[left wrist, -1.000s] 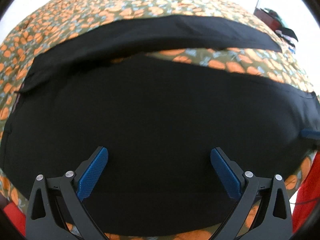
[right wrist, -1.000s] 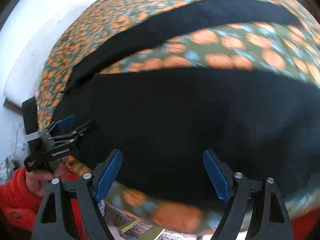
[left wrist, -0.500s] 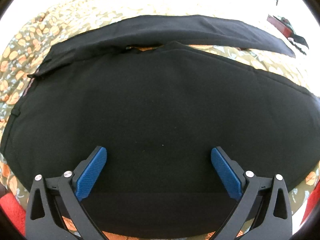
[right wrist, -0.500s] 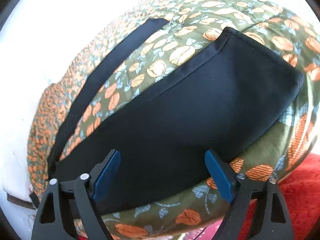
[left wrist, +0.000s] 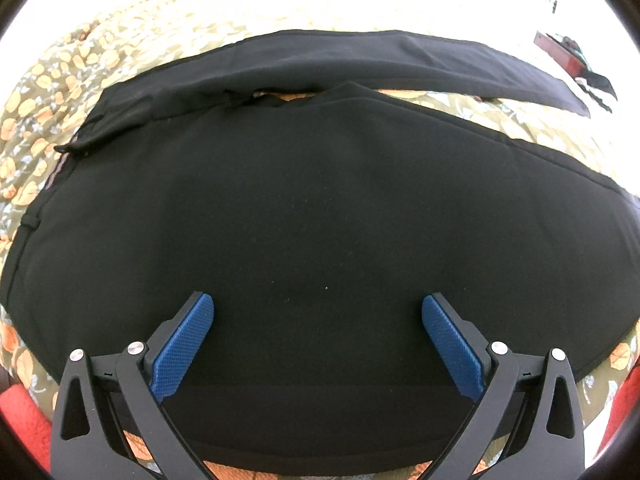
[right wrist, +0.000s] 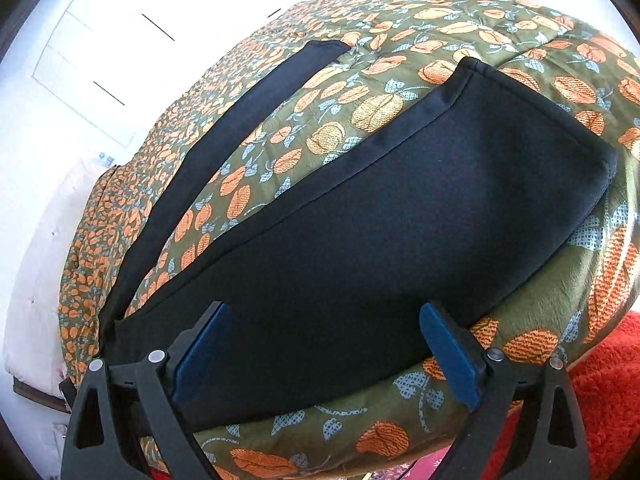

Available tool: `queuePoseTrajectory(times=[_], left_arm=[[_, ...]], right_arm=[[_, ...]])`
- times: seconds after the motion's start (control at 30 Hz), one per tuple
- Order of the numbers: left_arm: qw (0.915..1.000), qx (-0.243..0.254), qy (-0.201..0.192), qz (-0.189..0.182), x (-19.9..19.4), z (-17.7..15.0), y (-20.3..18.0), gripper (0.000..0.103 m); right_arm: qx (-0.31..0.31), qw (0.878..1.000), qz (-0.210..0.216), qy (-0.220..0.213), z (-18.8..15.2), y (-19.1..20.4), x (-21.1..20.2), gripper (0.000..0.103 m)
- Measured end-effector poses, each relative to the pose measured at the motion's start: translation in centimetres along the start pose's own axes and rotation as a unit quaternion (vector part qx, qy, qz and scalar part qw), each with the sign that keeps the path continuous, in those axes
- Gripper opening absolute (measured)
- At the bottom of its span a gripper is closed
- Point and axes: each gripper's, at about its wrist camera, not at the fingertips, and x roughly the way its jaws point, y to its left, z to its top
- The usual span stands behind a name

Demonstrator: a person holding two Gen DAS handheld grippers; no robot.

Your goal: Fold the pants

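My left gripper (left wrist: pixel 318 312) is spread wide, with its blue pads (left wrist: pixel 182 350) well apart and nothing between them; it hangs just over the upper part of the black pants (left wrist: pixel 320 200). My right gripper (right wrist: pixel 324 320) is also released: its jaws have just been opening, and only flat cloth is seen behind them, not pinched by the pads. It hangs over the lower end of the near leg (right wrist: pixel 380 220), close to the edge of the bed.

The pants lie flat on the bedspread (right wrist: pixel 400 436), which is green with orange fruits and pale blue leaves. The near leg is wide in my view and ends in a straight hem (right wrist: pixel 552 106) at the right. The other leg (left wrist: pixel 380 64) stretches away beyond it, and a strip of bedspread shows between the two legs. At the left the waist (left wrist: pixel 76 146) is a little bunched.

At the bed's edge there is red fuzzy cloth (right wrist: pixel 600 392). Behind the bed stands a white wall (right wrist: pixel 100 40).
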Motion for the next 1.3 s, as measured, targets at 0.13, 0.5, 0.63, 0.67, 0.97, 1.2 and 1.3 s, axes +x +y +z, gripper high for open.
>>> queuePoseTrajectory(times=[0.13, 0.5, 0.63, 0.67, 0.97, 1.2, 1.3], left_arm=[[1.0, 0.002, 0.001, -0.004, -0.04, 0.0, 0.14, 0.103], [1.0, 0.003, -0.003, -0.002, -0.05, -0.08, 0.09, 0.103], [1.0, 0.003, -0.003, -0.002, -0.06, -0.09, 0.07, 0.103], [1.0, 0.003, -0.003, -0.002, -0.06, -0.09, 0.07, 0.103], [1.0, 0.003, -0.004, -0.002, -0.11, -0.11, 0.07, 0.103], [1.0, 0.003, -0.004, -0.002, -0.12, -0.11, 0.05, 0.103], [1.0, 0.002, -0.004, -0.002, -0.12, -0.11, 0.04, 0.103]], right_arm=[[0.001, 1.0, 0.0, -0.002, -0.12, 0.05, -0.02, 0.095], [-0.008, 1.0, -0.008, -0.001, -0.43, 0.45, -0.1, 0.095], [-0.01, 1.0, -0.009, -0.001, -0.51, 0.48, -0.14, 0.095], [-0.01, 1.0, -0.009, -0.001, -0.52, 0.48, -0.14, 0.095], [-0.015, 1.0, -0.011, 0.0, -0.53, 0.49, -0.16, 0.095], [-0.014, 1.0, -0.011, 0.001, -0.52, 0.47, -0.19, 0.095], [-0.014, 1.0, -0.01, 0.0, -0.56, 0.44, -0.21, 0.095]])
